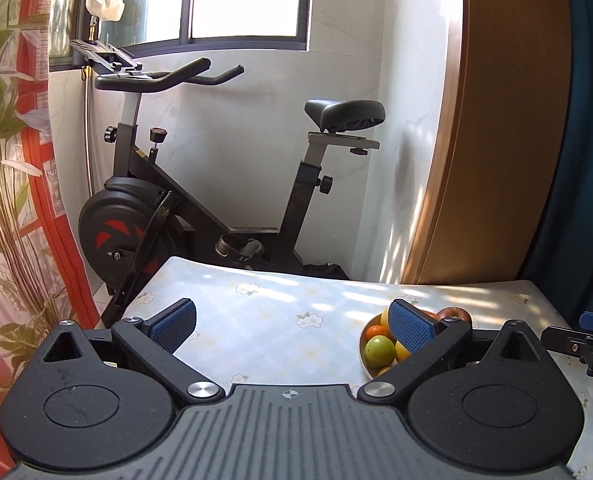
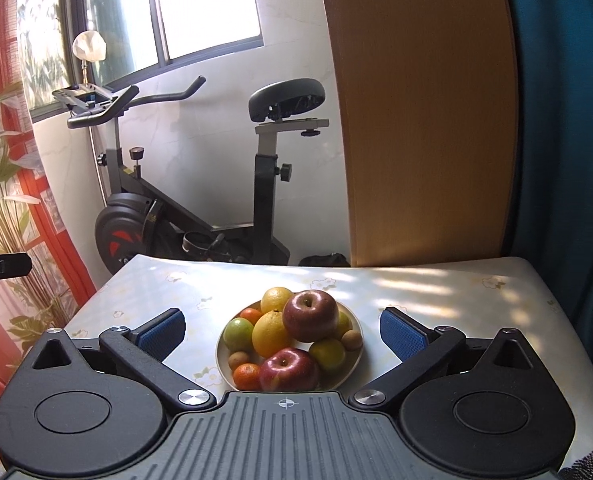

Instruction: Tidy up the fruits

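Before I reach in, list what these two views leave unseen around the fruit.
- Left wrist view: most of the plate and its fruit, hidden by the left gripper's right finger.
- Right wrist view: the plate's near rim, cut off by the right gripper's body.
- Both views: table surface nearest the person, covered by gripper bodies.

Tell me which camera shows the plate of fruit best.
The right wrist view: the plate of fruit sits centred and nearly whole between the open right gripper. In the left wrist view the plate is off to the right, half hidden behind a gripper finger.
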### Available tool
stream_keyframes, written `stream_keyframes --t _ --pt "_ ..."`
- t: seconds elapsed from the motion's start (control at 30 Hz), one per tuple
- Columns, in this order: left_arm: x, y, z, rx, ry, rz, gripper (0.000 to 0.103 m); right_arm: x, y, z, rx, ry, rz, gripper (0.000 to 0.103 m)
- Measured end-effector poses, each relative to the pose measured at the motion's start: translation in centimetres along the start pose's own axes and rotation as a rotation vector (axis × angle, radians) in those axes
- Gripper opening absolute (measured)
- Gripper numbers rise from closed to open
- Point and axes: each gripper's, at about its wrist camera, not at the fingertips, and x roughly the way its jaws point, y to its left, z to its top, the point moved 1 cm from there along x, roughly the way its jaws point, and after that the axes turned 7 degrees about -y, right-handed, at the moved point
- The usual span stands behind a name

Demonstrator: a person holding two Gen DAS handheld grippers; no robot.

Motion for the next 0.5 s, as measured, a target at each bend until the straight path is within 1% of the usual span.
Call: stream_keyframes --t 0.1,0.23,0.5 --pt "-1.0 -0.3 0.2 0.008 -0.015 0.004 0.103 -0.8 0.1 0.2 0.002 0.002 -0.003 0.103" --pt "-1.9 -0.8 0.1 0.015 0.010 -0.017 0.103 -1.4 0.1 0.4 -0.002 0.001 -0.012 0.103" --pt "-3.1 -1.8 -0.1 0.055 -0.005 0.000 0.103 -1.9 0.1 0.7 -0.003 -0.010 -0.018 0.103"
